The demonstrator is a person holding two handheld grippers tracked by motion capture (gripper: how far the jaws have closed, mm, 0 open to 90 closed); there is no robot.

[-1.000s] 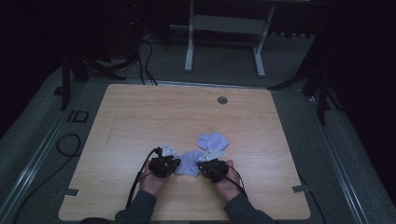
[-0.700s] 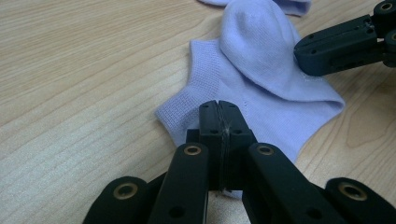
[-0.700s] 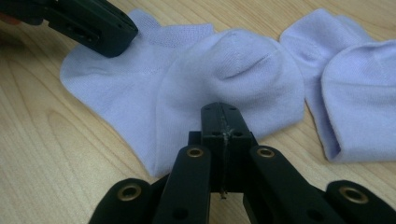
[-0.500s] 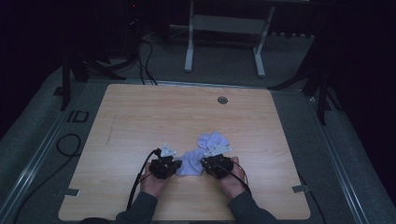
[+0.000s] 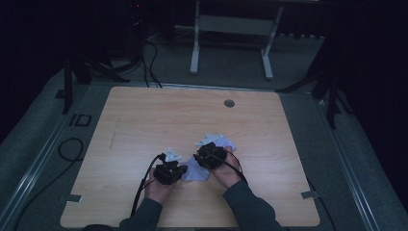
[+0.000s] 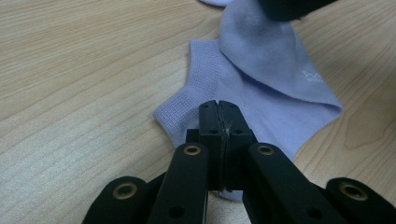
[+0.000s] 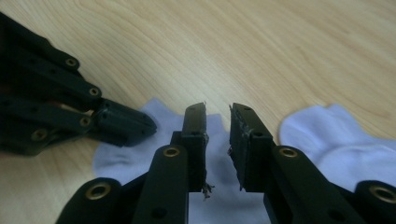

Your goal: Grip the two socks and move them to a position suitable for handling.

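Nearest the person's edge of the table (image 5: pixel 144 120), the left gripper (image 5: pixel 169 171) sits just on the near-left side of the lavender sock (image 6: pixel 261 88), which serves as the landmark here. In the left gripper view its jaws are pressed together with no gap, their tips over the sock's ribbed cuff; whether any fabric is caught between them cannot be told, since the tips hide that spot. The sock lies flat on the wood with its far part folded over on itself, a small white logo showing near the fold. On the sock's other side, the right gripper (image 7: pixel 217 122) hovers over the cloth with its jaws spread a little and nothing between them; the left gripper's black linkage reaches in beside it. Just beyond the sock, on its far-right side, lies a second sock (image 7: pixel 336 140), paler, close to the first. Well beyond both, a small round grommet (image 5: pixel 229 103) is set in the tabletop. This looks like the folding or pairing of the sock, with the left side pinning the cuff. The next move likely calls for the right jaws to settle onto an edge and close before any lift.
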